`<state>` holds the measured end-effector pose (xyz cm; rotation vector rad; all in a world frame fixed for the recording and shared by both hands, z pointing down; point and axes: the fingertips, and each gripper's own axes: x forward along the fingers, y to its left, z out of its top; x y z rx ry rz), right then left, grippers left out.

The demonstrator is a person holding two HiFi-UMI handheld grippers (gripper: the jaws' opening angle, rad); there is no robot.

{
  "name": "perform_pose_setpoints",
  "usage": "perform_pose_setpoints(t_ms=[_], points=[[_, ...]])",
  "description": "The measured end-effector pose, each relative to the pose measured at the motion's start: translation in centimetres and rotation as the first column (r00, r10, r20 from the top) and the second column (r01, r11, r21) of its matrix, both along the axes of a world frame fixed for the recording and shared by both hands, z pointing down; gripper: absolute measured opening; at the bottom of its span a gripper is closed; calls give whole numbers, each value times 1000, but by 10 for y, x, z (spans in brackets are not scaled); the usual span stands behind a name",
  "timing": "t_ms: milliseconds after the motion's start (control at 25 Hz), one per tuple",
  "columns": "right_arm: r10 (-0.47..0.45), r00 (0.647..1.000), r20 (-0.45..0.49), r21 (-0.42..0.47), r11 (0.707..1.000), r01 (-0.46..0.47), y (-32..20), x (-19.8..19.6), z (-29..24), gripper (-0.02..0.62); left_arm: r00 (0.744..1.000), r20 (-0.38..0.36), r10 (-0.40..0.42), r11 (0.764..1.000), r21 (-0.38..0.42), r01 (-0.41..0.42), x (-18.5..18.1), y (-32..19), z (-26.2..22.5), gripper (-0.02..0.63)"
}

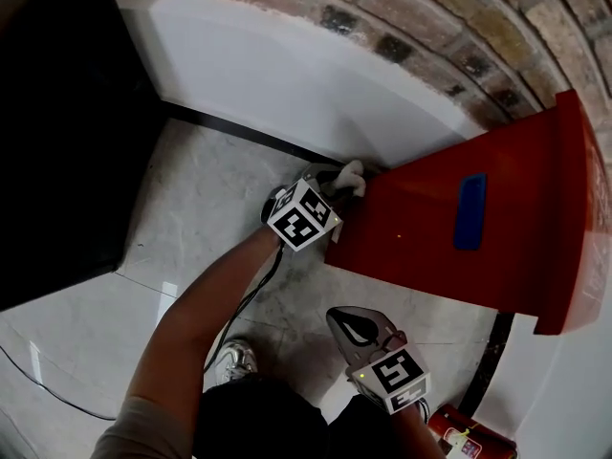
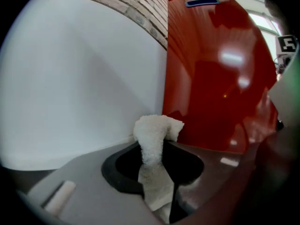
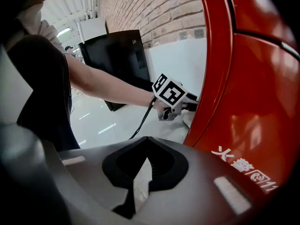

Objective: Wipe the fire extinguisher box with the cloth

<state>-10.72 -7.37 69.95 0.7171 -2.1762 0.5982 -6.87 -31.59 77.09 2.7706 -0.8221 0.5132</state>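
Box (image 1: 449,247), glossy red and flat-sided, white characters "火警" (image 3: 234,156) on one face, blue rectangular patch (image 1: 469,210) on another, fluffy white cloth (image 2: 152,139) clamped in left gripper (image 2: 159,191) beside box edge by smooth white wall (image 1: 287,84), right gripper (image 3: 136,182) jaws together, empty.

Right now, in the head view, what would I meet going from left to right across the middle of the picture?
A black panel → the left gripper → the cloth pinched in it → the red fire extinguisher box.
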Motion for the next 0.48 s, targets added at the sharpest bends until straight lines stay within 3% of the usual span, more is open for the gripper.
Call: perform_pose_setpoints(t_ms=[160, 360, 480], points=[[25, 1000, -7, -1, 1000, -25, 1, 9, -2, 25, 995, 64, -72, 997, -3, 72, -5, -12, -1, 114], [0, 1000, 1, 36, 999, 0, 9, 15, -9, 25, 996, 64, -58, 998, -2, 58, -29, 10, -23, 114], [-20, 998, 52, 77, 997, 16, 10, 5, -28, 25, 994, 89, -65, 998, 17, 64, -58, 25, -54, 115]])
